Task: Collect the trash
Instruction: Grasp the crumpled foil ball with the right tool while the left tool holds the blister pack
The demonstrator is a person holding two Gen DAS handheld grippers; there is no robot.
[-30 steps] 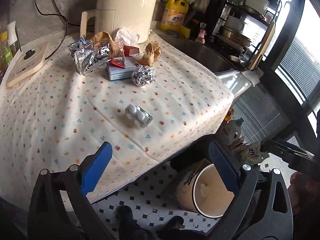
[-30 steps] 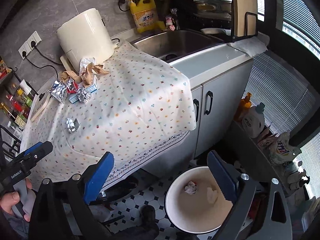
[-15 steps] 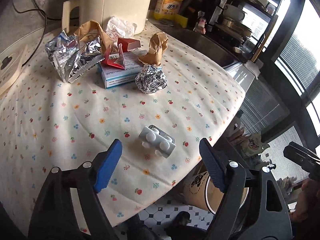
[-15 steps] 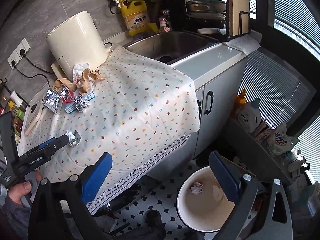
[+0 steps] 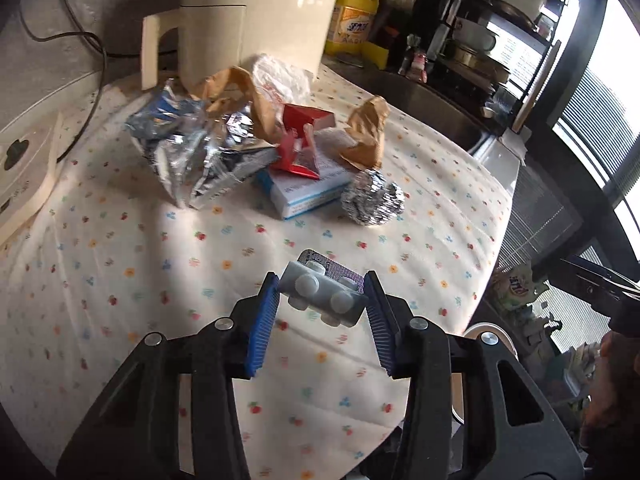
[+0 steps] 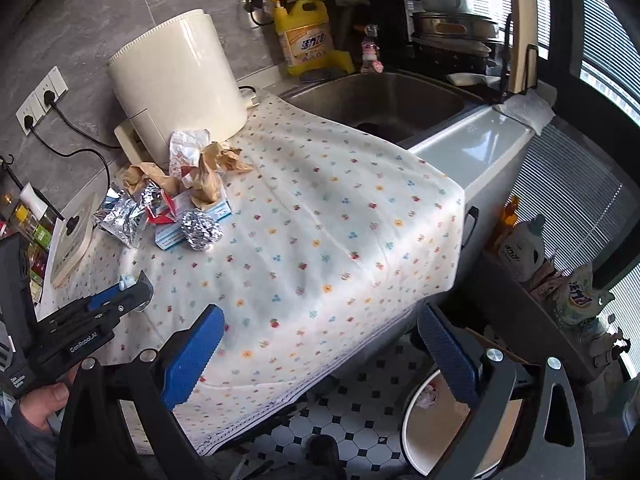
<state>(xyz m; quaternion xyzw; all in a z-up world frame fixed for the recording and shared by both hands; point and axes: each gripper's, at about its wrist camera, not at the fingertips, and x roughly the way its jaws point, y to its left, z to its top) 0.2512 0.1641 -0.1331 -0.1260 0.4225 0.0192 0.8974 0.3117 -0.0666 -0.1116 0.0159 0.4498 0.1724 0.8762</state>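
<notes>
Blue pads of your left hand-held gripper [image 5: 320,294] have come forward over the last second from the edge of the surface [image 5: 120,280] and drawn in around the pill pack [image 5: 322,294]; a second ago they stood wide apart and well short of it. Now they sit against both ends of the pack, though I cannot tell if the squeeze is firm yet or if the pack has left the cloth. That likely means the pickup of this piece is nearly made, and carrying it to the bin [image 6: 452,432] comes next.

Your right hand-held gripper [image 6: 320,354] hangs apart and empty, out past the pack toward the bin. The bin stands on the floor below the surface edge, well apart from the pack; inside it a crumpled scrap [image 6: 428,394] shows. Beyond the pack lie a foil ball [image 5: 372,202], a foil wrapper [image 5: 192,160], a box [image 5: 308,192] and brown paper [image 5: 368,132], still to collect
</notes>
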